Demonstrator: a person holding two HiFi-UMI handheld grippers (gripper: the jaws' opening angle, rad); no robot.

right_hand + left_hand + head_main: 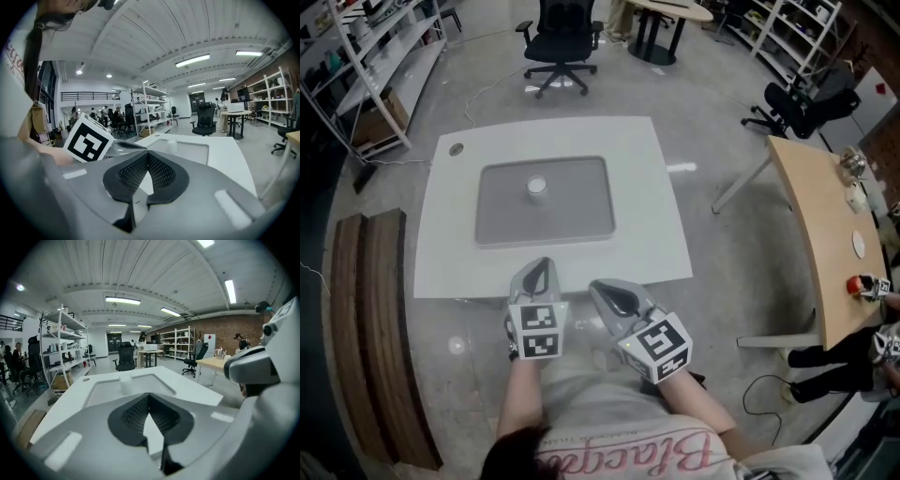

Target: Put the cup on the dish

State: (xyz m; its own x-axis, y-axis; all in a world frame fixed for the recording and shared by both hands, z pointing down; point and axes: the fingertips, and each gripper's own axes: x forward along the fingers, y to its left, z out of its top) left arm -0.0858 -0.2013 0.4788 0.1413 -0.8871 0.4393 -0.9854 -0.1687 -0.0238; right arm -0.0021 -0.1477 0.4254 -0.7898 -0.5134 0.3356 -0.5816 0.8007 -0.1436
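the small white cup (536, 187) stands upright near the middle of the shallow grey rectangular dish (581, 220), which lies on the white desk (661, 239). judged from that, the cup already sits where the task wants it, unless some other dish is meant; none shows on this desk.

the left gripper (541, 272) hangs at the desk's near edge, close to the person's body, with the cup straight ahead at 12 o'clock and well apart from it. its own view shows the jaws clenched tip to tip with nothing between them, and the cup (125, 383) just left of the jaw line (149, 397). the right gripper (609, 292) sits beside it to the right, angled inward, so the cup lies at about 11 o'clock from it. its jaws (147, 157) are likewise closed and empty, with the cup (172, 145) a little right of their line in that view.

the cup's long axis is vertical, so any grasp would come from the side, jaws spread first. the left gripper is the better lined up and looks slightly nearer; a straight reach forward over the near rim of the dish would meet the cup.
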